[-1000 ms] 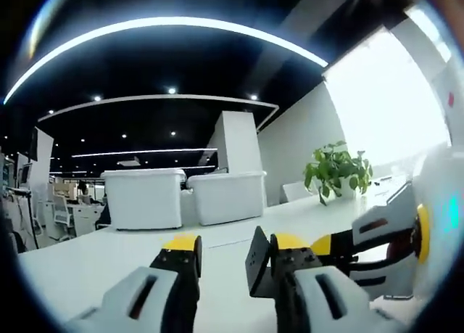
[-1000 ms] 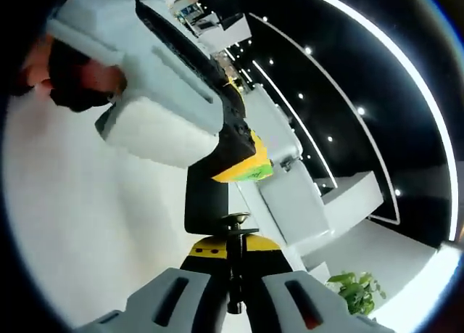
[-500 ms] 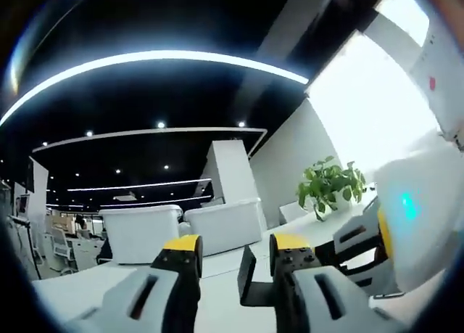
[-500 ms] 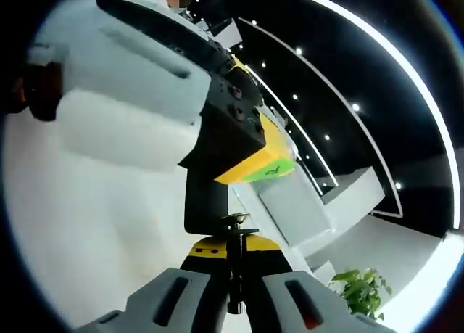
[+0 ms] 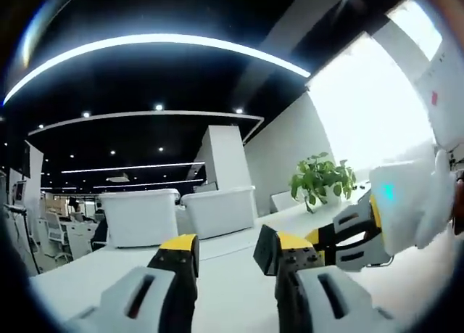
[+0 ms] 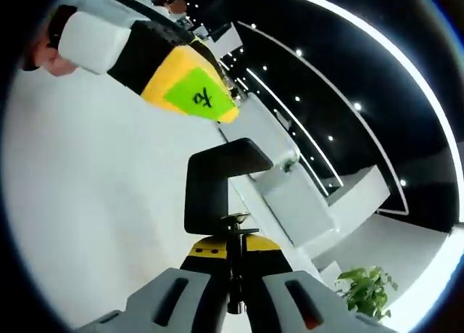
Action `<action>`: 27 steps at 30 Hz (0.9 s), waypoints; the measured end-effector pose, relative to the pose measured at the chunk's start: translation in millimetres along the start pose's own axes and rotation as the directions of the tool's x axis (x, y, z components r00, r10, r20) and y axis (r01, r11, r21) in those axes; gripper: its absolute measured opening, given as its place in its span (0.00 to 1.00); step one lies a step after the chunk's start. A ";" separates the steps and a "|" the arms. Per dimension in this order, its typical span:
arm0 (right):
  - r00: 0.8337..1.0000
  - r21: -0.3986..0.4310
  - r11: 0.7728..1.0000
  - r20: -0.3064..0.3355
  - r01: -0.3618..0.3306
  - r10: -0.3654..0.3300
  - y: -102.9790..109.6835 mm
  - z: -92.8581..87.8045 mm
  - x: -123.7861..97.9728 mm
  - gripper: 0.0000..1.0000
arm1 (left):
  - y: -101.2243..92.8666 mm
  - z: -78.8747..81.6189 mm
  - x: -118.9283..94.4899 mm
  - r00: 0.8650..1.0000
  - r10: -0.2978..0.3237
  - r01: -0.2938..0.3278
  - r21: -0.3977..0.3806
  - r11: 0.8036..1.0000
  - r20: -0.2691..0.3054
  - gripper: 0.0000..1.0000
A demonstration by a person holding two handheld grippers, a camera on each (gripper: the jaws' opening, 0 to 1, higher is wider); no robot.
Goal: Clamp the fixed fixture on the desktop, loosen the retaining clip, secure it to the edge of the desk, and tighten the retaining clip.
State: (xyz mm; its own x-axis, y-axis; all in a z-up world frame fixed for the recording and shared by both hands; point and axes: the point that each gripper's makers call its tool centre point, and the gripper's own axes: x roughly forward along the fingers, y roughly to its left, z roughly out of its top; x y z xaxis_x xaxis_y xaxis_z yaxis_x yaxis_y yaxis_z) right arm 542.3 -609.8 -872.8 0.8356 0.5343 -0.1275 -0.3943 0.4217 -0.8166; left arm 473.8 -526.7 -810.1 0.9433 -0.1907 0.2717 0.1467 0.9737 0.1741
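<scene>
A black C-shaped fixture (image 6: 217, 184) stands up from my right gripper (image 6: 232, 247), whose yellow-tipped jaws are shut on its threaded screw (image 6: 233, 271). My left gripper (image 6: 190, 93) hangs above and to the left of the fixture, apart from it, its yellow tip bearing a green label. In the left gripper view my left gripper (image 5: 235, 249) is open with nothing between its jaws. The fixture (image 5: 265, 250) shows just beside its right finger, held by the right gripper (image 5: 322, 242) coming in from the right. Everything hovers over the white desk (image 6: 94, 202).
A person's hand (image 6: 43, 57) grips the left gripper's handle. White bins (image 5: 181, 213) and a potted plant (image 5: 319, 181) stand at the desk's far side. The plant (image 6: 362, 289) sits low right in the right gripper view. Chairs and screens (image 5: 58, 220) are far left.
In the right gripper view the left gripper has drawn away from the fixture, up and to the left, uncovering the fixture's top arm. The right gripper still holds the screw.
</scene>
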 end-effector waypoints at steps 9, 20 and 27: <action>0.999 0.005 1.000 0.036 -0.014 0.014 5.4 3.4 -12.9 0.03 | 17.1 0.2 -43.1 0.999 0.017 -0.018 -0.013 1.000 -0.050 0.36; 0.994 0.052 0.998 0.104 -0.040 0.035 6.2 17.4 -45.2 0.03 | 45.4 -0.1 -99.3 0.992 0.085 -0.089 -0.040 0.995 -0.094 0.34; 0.992 0.053 0.997 0.116 -0.053 0.046 16.7 18.8 -57.4 0.03 | 57.4 -0.9 -124.0 0.987 0.130 -0.135 -0.044 0.990 -0.097 0.33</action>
State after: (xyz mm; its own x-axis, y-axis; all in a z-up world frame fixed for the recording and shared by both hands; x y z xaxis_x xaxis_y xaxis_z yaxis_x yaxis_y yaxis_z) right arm 480.6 -619.6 -868.5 0.7664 0.6347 -0.0991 -0.4574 0.4308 -0.7780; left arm 365.5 -447.1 -834.6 0.9788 -0.0490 0.1988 0.0307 0.9951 0.0941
